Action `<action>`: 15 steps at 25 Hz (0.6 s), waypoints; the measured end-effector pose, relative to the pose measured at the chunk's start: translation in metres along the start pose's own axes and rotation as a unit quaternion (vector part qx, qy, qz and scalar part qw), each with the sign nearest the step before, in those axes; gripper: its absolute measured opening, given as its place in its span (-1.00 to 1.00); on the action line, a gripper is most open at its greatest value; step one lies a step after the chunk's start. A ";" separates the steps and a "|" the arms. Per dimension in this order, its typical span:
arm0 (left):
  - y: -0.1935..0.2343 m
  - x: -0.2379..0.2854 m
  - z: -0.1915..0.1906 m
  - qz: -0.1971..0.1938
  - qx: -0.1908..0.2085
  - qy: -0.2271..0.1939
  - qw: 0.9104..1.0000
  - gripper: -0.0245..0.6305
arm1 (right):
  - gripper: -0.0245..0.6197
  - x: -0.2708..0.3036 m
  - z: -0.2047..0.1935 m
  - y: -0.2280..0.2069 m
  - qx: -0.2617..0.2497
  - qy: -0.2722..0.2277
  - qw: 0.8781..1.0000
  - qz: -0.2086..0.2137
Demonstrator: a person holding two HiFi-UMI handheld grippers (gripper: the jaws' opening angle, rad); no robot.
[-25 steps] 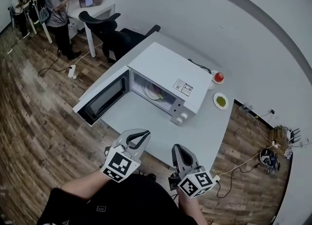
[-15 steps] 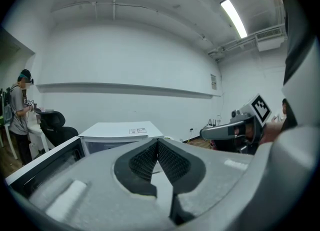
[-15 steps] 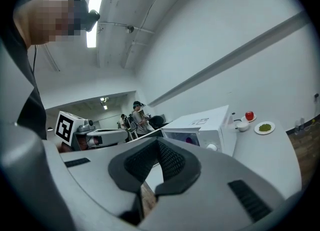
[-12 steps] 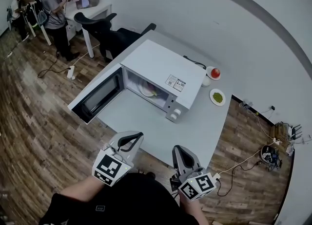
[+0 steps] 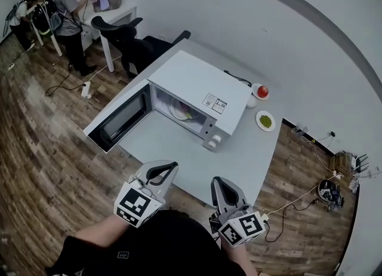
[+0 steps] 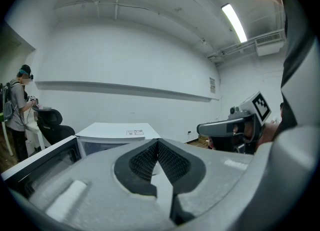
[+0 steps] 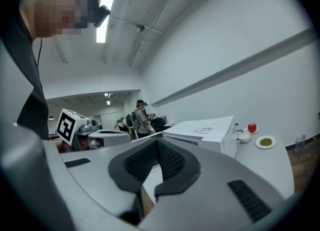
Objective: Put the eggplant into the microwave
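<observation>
Gaping microwave point(image 5: 200, 83): plate point(image 5: 179, 111) inside.
Beside it: red fruit point(image 5: 261, 91), green food point(image 5: 264, 120), separately plated.
My left claw point(image 5: 170, 166), right claw point(image 5: 216, 181): pressed together, empty.

No text can be read: the sticker point(image 5: 215, 103) on the microwave point(image 5: 191, 77) is too small, and only square markers point(image 5: 137, 203) are carried by the left gripper point(image 5: 172, 165) and right gripper point(image 5: 216, 181).

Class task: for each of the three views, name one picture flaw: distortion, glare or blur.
Head view: fisheye bends the wall stripe and floorboards into arcs. Left gripper view: the ceiling light blows out white; corners are black. Right gripper view: a mosaic patch covers the top left.
</observation>
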State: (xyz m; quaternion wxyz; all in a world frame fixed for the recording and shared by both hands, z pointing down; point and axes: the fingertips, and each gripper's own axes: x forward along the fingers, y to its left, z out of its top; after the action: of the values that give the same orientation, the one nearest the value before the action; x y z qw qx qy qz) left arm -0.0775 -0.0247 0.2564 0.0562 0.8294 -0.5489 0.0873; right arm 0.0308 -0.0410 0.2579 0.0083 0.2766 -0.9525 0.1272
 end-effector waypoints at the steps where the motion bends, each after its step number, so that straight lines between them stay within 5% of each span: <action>1: 0.002 0.000 0.000 0.001 -0.003 0.002 1.000 -0.90 | -0.89 0.001 0.000 -0.002 0.003 0.001 1.000 -0.002; 15: 0.016 0.008 0.002 -0.002 -0.053 0.015 0.998 -0.90 | -0.89 0.019 0.012 0.004 -0.015 -0.001 1.000 -0.005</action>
State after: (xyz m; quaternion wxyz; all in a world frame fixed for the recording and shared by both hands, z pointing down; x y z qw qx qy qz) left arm -0.0890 -0.0384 0.2566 0.1089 0.8248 -0.5504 0.0705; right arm 0.0132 -0.0501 0.2469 0.0122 0.2814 -0.9530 0.1121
